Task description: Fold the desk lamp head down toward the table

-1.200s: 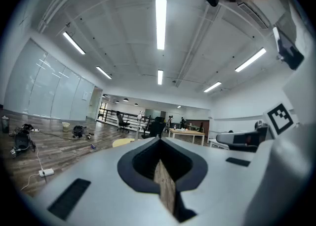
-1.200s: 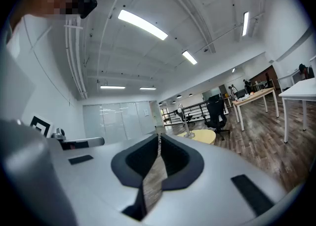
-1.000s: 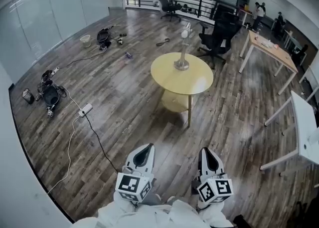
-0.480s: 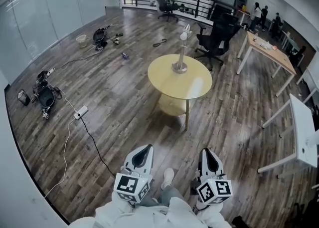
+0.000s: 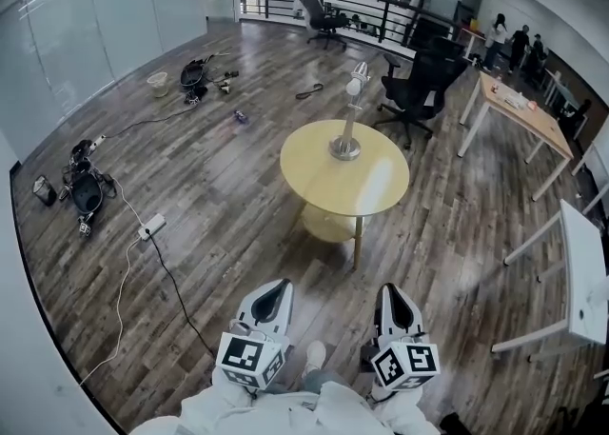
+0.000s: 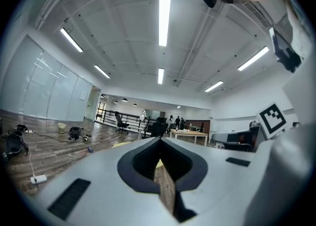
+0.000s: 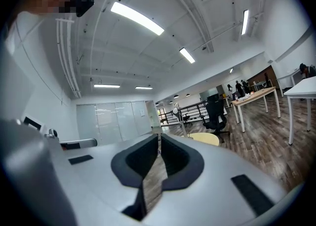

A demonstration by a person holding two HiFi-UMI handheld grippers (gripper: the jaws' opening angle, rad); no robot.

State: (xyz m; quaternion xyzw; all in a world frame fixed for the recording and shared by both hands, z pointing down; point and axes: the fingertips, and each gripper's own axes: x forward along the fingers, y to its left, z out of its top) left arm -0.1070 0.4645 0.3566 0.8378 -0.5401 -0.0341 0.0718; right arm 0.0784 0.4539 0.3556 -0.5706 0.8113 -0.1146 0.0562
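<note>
Wood-plank floor [image 5: 238,195] takes up most of the head view. At 6 o'clock the left gripper [image 5: 277,284] and right gripper [image 5: 393,288] are held level and point to 12 o'clock. In its own view each gripper has its jaws pressed together with nothing between them. A cable with a power strip [image 5: 150,227] trails over the floor at 10 o'clock, so a step that way risks a snag. The round yellow counter [image 5: 319,176] stands well apart at 12 o'clock. On it is the desk lamp [image 5: 348,119], with its stem upright and its head raised. An office chair [image 5: 416,90] stands just beyond at 1 o'clock.

Judged risks: both grippers must open before they can take hold. Pressing the head down without holding the base could slide or tip the lamp. The counter appears to rest on slim legs and may rock. The chair leaves little room on the far side.

Not verifiable: the lamp's hinge and head angle are too small to make out. The hands are hidden behind the marker cubes. The far desk [image 5: 521,105] and the people beyond it are indistinct.
</note>
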